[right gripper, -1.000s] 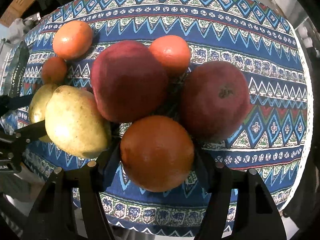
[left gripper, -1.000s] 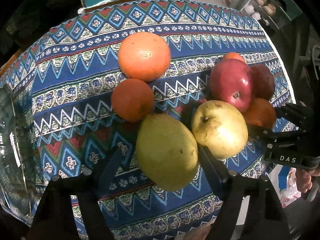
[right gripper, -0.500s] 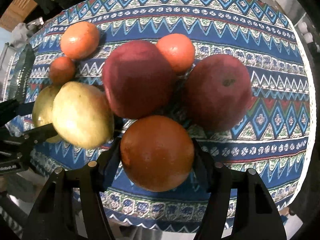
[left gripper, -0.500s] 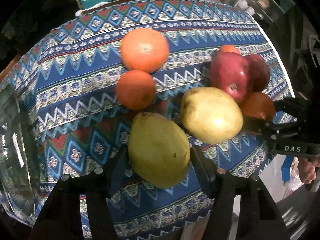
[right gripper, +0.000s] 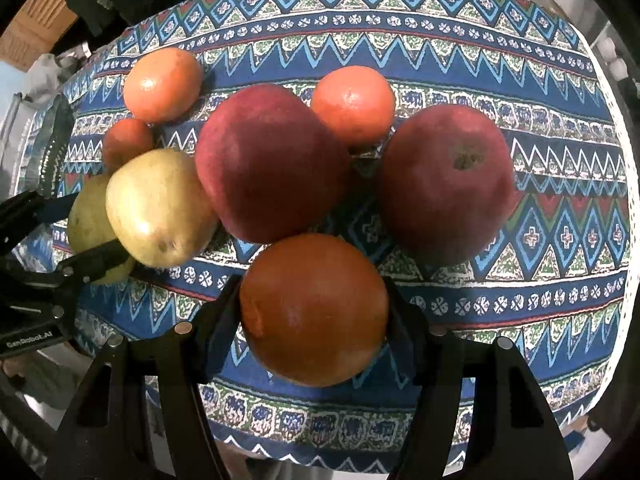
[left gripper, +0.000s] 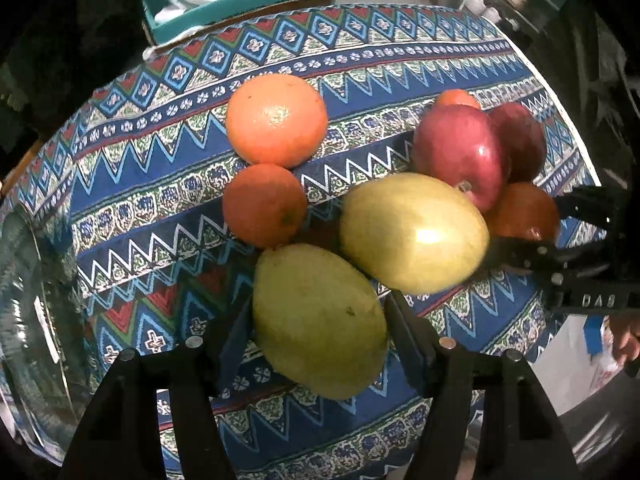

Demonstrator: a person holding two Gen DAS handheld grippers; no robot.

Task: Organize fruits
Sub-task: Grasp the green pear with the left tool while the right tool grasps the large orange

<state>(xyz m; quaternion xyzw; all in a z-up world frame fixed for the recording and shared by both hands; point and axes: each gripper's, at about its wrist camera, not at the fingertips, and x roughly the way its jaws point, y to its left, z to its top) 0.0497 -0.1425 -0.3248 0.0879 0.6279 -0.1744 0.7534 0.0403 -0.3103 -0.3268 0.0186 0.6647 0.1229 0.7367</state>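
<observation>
My left gripper (left gripper: pixel 320 308) points down at the patterned cloth with a yellow-green pear (left gripper: pixel 320 320) between its fingers. Both pads touch the pear's sides while the jaws are opening slightly. A second yellow pear (left gripper: pixel 412 232) lies against it. My right gripper (right gripper: pixel 312 292) is shut on a dark orange (right gripper: pixel 314 308). Behind that orange sit two red apples (right gripper: pixel 272 164) (right gripper: pixel 444 180) and a small orange (right gripper: pixel 352 104). Two more oranges (left gripper: pixel 276 120) (left gripper: pixel 264 204) lie at the middle of the cloth. Each gripper shows at the edge of the other's view.
A glass bowl (left gripper: pixel 32 300) stands at the table's left edge. A teal box (left gripper: pixel 240 0) sits beyond the far edge, shelves at the far right. The patterned tablecloth (left gripper: pixel 400 60) is bare toward the back. A hand (left gripper: pixel 624 332) holds the right gripper.
My left gripper's fingers came in from wide apart onto the yellow-green pear. The second pear rolled a little up and to the right. The right gripper kept its hold on the orange.
</observation>
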